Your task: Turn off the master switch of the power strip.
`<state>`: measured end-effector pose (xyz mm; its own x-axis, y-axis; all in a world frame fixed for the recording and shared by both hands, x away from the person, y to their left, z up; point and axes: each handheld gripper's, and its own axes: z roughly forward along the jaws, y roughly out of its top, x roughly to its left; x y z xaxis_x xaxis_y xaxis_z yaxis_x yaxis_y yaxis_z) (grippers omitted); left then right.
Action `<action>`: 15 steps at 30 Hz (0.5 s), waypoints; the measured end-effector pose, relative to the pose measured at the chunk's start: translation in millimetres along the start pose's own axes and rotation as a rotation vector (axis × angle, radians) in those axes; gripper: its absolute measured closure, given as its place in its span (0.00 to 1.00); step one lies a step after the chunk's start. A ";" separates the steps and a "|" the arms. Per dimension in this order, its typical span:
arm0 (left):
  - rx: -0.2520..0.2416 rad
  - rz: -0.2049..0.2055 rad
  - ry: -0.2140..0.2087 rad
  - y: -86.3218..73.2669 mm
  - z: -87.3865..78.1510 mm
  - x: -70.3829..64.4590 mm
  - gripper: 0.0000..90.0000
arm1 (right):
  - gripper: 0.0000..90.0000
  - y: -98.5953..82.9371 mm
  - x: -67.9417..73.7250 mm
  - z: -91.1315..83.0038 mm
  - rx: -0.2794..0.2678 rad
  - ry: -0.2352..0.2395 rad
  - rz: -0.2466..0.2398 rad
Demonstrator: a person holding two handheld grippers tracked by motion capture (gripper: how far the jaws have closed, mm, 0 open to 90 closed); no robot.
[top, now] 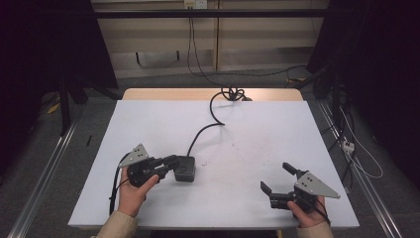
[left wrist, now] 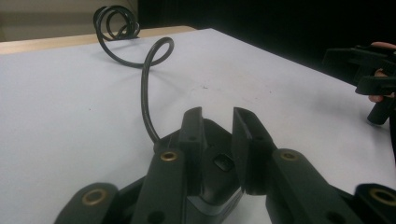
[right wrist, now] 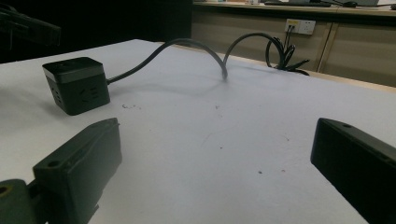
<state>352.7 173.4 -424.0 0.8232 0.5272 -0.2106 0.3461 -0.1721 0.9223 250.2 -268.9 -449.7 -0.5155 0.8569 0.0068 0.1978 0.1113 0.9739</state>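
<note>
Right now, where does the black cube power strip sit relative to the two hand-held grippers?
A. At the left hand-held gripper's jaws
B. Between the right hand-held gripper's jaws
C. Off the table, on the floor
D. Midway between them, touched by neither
A: the black cube power strip sits at the left hand-held gripper, whose jaws reach over it, while the right hand-held gripper is wide open, apart.

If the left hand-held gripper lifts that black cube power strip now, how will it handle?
The cube power strip is boxy and flat-based, so it probably slides rather than rolls. Its cable arches up off the table and ends in coils, so it looks stiff and may tug or twist the cube. The smooth sides could slip between the left hand-held gripper jaws.
</note>
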 end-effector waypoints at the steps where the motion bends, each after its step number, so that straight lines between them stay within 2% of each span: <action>1: 0.004 -0.004 0.000 -0.2 0.4 0.0 0.85 | 0.02 0.1 0.1 -0.1 0.001 -0.001 -0.001; 15: 0.027 0.009 -0.014 1.6 3.9 -1.7 0.90 | 0.02 0.3 -0.1 -0.1 -0.001 -0.001 -0.003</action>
<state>353.6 169.0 -423.5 0.8323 0.5141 -0.2074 0.3508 -0.1987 0.9152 250.3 -269.0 -449.4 -0.5150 0.8572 0.0035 0.1957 0.1135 0.9741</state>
